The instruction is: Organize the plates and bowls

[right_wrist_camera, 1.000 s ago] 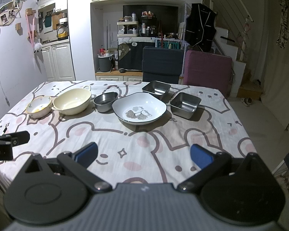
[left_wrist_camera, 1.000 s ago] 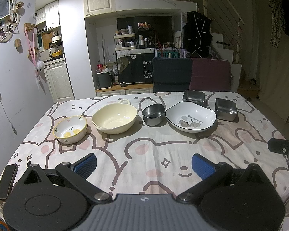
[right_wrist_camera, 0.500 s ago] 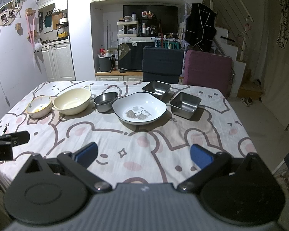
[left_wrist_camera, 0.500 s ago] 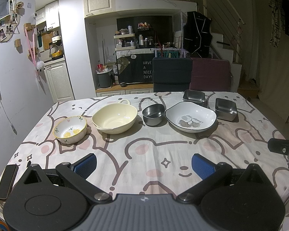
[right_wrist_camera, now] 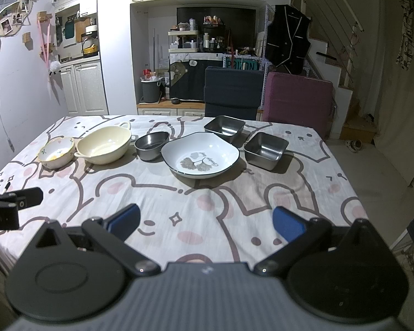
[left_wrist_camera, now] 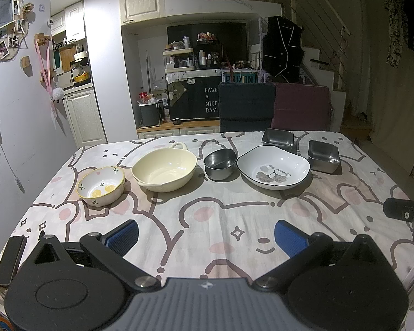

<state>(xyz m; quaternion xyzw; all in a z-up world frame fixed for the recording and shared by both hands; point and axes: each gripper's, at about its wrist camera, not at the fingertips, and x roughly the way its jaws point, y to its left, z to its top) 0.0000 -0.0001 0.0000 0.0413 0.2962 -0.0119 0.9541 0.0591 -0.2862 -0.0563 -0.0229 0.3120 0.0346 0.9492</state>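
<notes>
Cartoon-print tablecloth [left_wrist_camera: 207, 220] carries a row of bowls; left gripper [left_wrist_camera: 205, 238] gapes empty before the floral bowl [left_wrist_camera: 100, 185]. Right view: right gripper [right_wrist_camera: 205, 223] also wide, plate [right_wrist_camera: 200, 154] ahead. Nest by size, gripping rims squarely.

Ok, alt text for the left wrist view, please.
Open left gripper hovers over a cartoon-print tablecloth; beyond it sit a fruit-print bowl, cream bowl, round steel bowl, white leaf-print plate and two square steel containers.
</notes>
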